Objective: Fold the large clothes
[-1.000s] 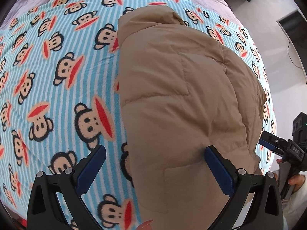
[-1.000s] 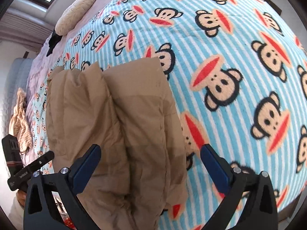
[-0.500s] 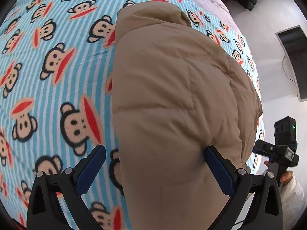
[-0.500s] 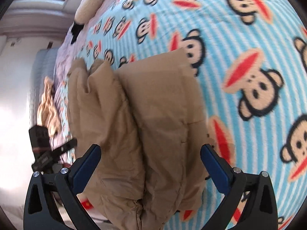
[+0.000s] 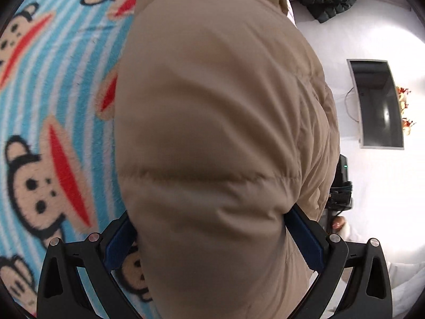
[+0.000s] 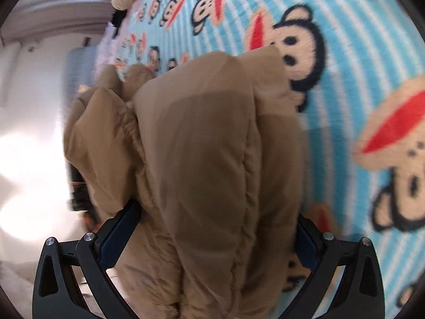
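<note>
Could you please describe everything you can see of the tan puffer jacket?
The tan puffer jacket is padded, smooth-shelled, with stitched quilt seams and soft creases. It lies folded in bulky layers on the monkey-print blanket, near the bed's edge. The left gripper and right gripper each straddle its near end, blue pads against the fabric.

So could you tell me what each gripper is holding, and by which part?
Both straddle the near end of the tan jacket: left gripper, right gripper. A firm hold cannot be told.
</note>
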Action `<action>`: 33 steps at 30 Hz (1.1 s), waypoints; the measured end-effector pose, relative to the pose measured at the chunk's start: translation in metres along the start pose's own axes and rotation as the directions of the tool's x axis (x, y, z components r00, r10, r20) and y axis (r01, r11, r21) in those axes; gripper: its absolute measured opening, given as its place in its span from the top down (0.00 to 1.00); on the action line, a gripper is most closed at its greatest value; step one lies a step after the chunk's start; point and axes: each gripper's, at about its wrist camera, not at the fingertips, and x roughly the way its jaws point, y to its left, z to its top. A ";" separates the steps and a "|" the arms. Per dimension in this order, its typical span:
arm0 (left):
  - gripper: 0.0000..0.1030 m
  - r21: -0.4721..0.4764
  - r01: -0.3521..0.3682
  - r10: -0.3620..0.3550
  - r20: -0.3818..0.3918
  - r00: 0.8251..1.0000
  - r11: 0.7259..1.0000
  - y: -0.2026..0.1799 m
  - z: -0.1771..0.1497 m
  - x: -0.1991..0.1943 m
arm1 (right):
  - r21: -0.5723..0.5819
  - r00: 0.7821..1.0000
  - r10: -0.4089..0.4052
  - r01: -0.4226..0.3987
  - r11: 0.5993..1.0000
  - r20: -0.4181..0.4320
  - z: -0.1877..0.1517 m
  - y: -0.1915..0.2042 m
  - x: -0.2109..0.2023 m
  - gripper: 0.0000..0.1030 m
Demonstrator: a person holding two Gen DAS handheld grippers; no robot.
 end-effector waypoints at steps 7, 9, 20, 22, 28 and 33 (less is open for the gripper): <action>0.00 -0.042 -0.015 0.015 -0.010 1.000 0.999 -0.008 0.006 0.020 | 0.025 1.000 0.014 -0.014 1.000 -0.004 0.009 0.002 0.033 0.00; 0.03 -0.035 -0.039 0.039 0.007 0.999 0.999 -0.017 0.006 0.020 | 0.053 1.000 0.004 -0.004 0.999 0.003 0.010 0.004 0.035 0.01; 0.22 0.055 -0.076 0.070 0.110 0.991 0.996 -0.053 0.009 -0.015 | 0.041 0.994 0.068 -0.072 0.997 0.083 0.005 0.044 0.019 0.52; 0.22 0.077 -0.065 0.055 0.130 0.990 0.995 -0.053 0.015 -0.030 | 0.012 0.990 0.083 -0.084 0.996 0.113 0.008 0.063 0.021 0.52; 0.22 0.132 -0.105 0.079 0.189 0.979 0.986 -0.039 0.057 -0.088 | -0.030 0.977 0.110 -0.107 0.994 0.183 0.030 0.113 0.044 0.52; 0.22 0.121 -0.172 0.138 0.246 0.959 0.978 -0.005 0.089 -0.131 | -0.052 0.974 0.137 -0.130 0.990 0.182 0.066 0.151 0.100 0.52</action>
